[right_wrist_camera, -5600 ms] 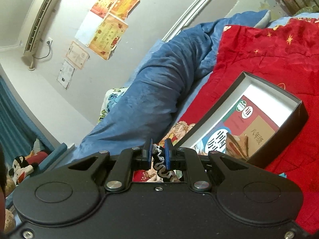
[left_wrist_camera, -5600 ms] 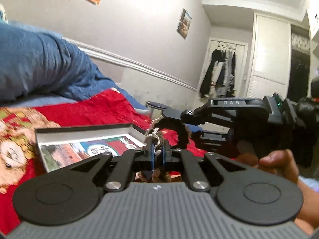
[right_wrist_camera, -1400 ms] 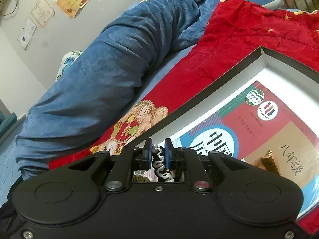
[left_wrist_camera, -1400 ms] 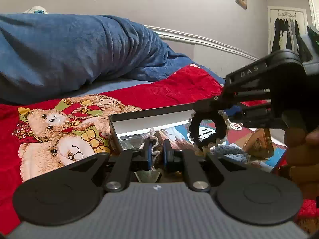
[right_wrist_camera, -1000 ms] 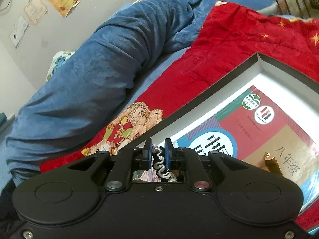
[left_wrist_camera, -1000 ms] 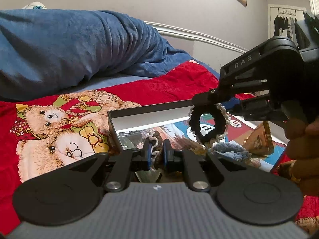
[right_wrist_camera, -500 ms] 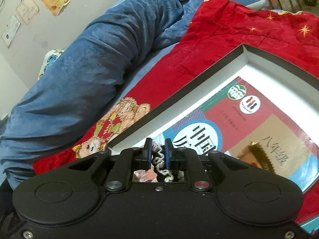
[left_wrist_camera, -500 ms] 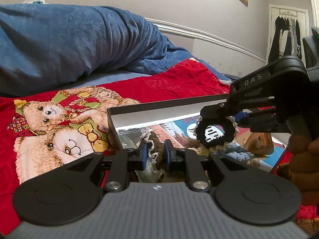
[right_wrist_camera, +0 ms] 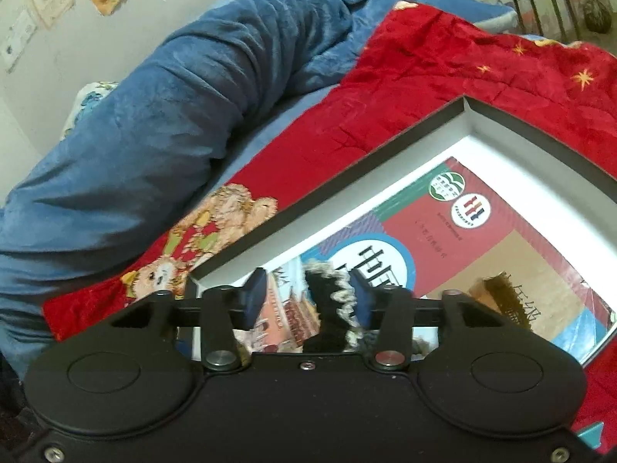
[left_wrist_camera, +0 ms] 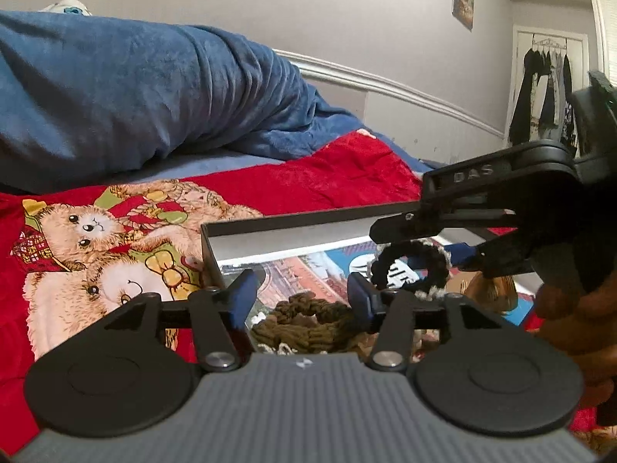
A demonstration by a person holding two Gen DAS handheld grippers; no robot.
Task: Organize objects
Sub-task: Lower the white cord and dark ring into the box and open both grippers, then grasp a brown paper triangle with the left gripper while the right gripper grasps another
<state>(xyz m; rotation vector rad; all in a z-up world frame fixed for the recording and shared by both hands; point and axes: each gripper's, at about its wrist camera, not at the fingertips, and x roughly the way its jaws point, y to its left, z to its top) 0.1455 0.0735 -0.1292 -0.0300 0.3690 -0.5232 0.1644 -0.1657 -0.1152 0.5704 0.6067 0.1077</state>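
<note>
Left gripper [left_wrist_camera: 300,295] opening, brown scrunchie [left_wrist_camera: 308,324] loose between jaws. Right gripper [right_wrist_camera: 308,293] opening — black scrunchie [right_wrist_camera: 331,308] possibly touching right pad. Only right view shows the box's [right_wrist_camera: 385,169] far corner.

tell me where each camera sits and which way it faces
Left wrist: on the left gripper, looking slightly down across the bed into the box; its opening jaws flank a brown scrunchie, apart from it; the right gripper and a hand show.
Right wrist: on the right gripper, tilted down over the box and book; its opening jaws flank a black scrunchie.
Shared: box, book, red blanket, blue blanket.
</note>
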